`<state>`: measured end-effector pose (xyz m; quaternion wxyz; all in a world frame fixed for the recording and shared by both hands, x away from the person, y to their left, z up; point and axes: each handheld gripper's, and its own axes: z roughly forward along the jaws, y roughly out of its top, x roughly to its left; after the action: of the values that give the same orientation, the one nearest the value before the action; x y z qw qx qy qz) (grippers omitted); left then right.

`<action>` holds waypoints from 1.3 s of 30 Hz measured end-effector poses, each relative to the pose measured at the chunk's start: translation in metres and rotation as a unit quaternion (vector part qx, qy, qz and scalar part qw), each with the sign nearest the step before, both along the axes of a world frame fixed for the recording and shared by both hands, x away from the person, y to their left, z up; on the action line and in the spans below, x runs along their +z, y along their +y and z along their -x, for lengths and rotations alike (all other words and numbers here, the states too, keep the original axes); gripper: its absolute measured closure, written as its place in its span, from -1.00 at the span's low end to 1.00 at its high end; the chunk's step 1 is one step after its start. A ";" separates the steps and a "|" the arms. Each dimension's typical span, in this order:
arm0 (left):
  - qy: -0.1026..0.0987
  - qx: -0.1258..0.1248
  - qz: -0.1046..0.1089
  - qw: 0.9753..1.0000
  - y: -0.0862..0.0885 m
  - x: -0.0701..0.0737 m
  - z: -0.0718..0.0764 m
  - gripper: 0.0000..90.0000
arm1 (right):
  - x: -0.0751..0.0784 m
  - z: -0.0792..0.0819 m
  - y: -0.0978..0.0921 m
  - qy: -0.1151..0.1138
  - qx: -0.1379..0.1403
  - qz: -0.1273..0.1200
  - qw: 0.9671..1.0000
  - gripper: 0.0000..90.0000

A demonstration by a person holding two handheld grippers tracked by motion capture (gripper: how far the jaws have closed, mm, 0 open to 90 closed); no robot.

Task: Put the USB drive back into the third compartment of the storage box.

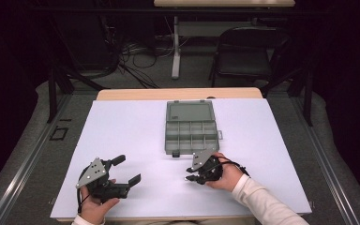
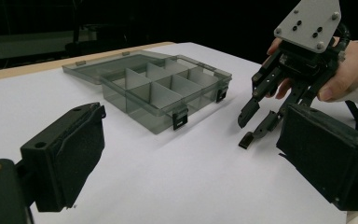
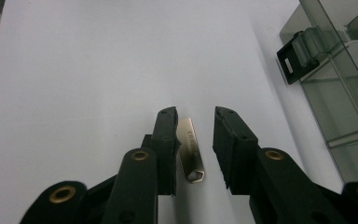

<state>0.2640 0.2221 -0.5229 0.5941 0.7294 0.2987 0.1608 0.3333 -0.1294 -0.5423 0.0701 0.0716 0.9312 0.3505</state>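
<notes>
A small flat metal piece [image 3: 190,148] with a hex hole at one end lies on the white sheet. My right gripper [image 3: 195,114] stands low over it, open, one jaw on each side; the left jaw is close against the piece and a gap shows at the right jaw. In the high view the right gripper [image 1: 190,174] sits just in front of the grey compartment box [image 1: 191,127], pointing left. The box [image 2: 158,88] is open with its lid laid back and its compartments look bare. My left gripper [image 1: 129,169] rests at the near left, wide open [image 2: 191,135] and holding nothing.
A white sheet [image 1: 122,126] covers the table. The box's black latch [image 3: 292,60] is at the right gripper's upper right. A dark chair [image 1: 243,56] and a table leg [image 1: 175,47] stand beyond the far edge.
</notes>
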 end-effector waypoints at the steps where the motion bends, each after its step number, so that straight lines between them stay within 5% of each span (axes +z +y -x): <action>1: 0.001 -0.003 -0.001 1.000 0.000 0.000 0.000 -0.85 | -0.001 0.000 0.001 0.001 0.001 0.000 1.000 0.58; 39: -0.001 0.001 -0.001 1.000 0.000 0.000 0.000 -0.84 | -0.009 -0.002 0.004 0.006 0.014 0.016 1.000 0.68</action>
<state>0.2638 0.2220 -0.5230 0.5933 0.7298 0.2986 0.1620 0.3353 -0.1251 -0.5515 0.0605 0.0597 0.9382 0.3356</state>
